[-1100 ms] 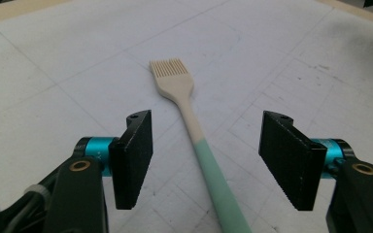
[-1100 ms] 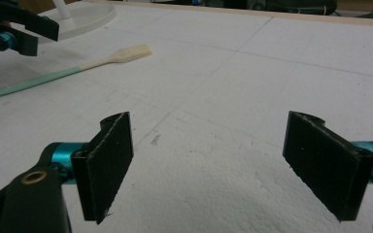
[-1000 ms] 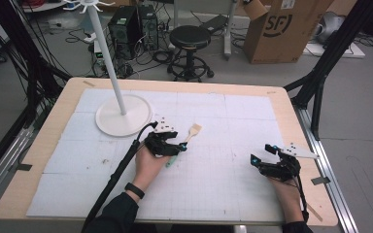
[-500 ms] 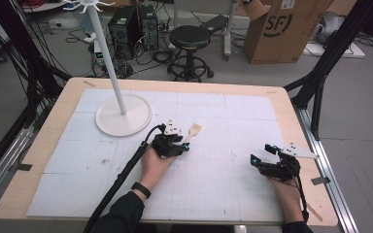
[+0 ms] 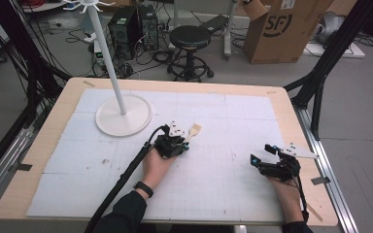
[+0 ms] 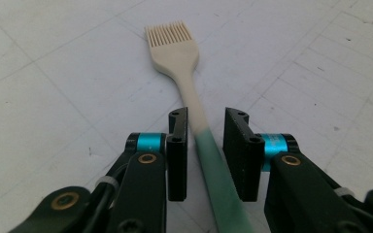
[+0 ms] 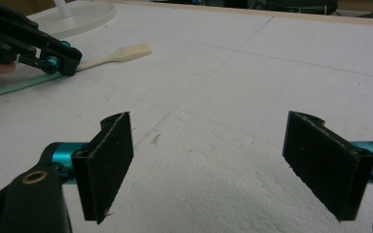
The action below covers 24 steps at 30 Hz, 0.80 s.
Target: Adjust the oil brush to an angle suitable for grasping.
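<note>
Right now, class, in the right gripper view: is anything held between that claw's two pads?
No: the right claw stands wide open over bare white table mat.

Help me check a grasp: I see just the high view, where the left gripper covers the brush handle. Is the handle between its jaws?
Observer: Yes. In the left gripper view the brush handle runs between the jaws of the left gripper, which have just been closing; a gap shows on one side.
Operator: Which part of the handle?
Observer: Where cream turns to green; the bristles point away from the gripper.
Operator: And the right gripper?
Observer: The right gripper is wide open over the table, with nothing between its jaws.
</note>
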Each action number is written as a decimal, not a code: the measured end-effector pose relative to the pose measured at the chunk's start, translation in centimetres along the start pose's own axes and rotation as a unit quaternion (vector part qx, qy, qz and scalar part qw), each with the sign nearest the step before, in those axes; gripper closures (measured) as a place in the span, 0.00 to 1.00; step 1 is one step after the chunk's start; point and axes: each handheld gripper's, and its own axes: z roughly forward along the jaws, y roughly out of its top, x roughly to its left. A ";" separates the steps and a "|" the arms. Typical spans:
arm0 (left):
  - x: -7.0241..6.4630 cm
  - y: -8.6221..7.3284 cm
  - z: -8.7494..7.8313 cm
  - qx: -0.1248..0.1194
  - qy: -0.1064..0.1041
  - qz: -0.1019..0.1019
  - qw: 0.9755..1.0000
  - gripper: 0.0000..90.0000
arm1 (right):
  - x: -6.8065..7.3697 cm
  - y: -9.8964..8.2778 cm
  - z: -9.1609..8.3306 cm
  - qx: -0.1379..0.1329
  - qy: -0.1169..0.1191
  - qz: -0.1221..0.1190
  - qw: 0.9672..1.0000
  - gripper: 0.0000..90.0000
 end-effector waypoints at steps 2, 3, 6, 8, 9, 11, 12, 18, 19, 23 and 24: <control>0.0 0.0 0.0 0.000 -0.002 -0.001 1.000 0.82 | 0.0 0.0 0.0 0.000 0.000 0.000 1.000 0.20; 0.0 0.0 0.0 0.000 -0.003 -0.002 1.000 0.83 | 0.0 0.0 0.0 0.000 0.000 -0.001 1.000 0.20; 0.0 0.0 0.0 -0.001 -0.002 -0.002 1.000 0.85 | 0.0 0.0 0.0 0.000 0.000 -0.002 1.000 0.20; 0.1 0.0 0.0 0.000 -0.004 -0.003 1.000 0.87 | 0.0 0.0 0.0 0.000 0.000 -0.002 1.000 0.20; 0.1 0.0 0.1 -0.001 -0.005 -0.003 1.000 0.87 | 0.0 0.0 0.0 0.000 0.000 -0.002 1.000 0.20; 0.1 0.0 0.0 -0.001 -0.004 -0.005 1.000 0.87 | 0.0 0.0 0.0 0.000 0.000 -0.003 1.000 0.20; 0.1 0.0 0.0 0.000 -0.004 -0.003 1.000 0.87 | 0.0 0.0 0.0 0.000 0.000 -0.003 1.000 0.20; 0.2 0.0 0.0 -0.002 -0.006 -0.012 1.000 0.90 | 0.0 0.0 0.0 0.000 0.001 -0.002 1.000 0.20; 0.2 0.0 0.0 -0.003 -0.009 -0.014 1.000 0.90 | 0.0 0.0 0.0 0.000 0.001 -0.002 1.000 0.20; 0.3 0.0 -0.2 0.000 -0.010 0.006 1.000 0.90 | 0.0 0.0 0.0 0.000 0.001 0.000 1.000 0.20; 0.4 0.0 -0.4 0.002 -0.012 0.008 1.000 0.90 | 0.0 0.0 0.0 0.000 0.001 -0.001 1.000 0.20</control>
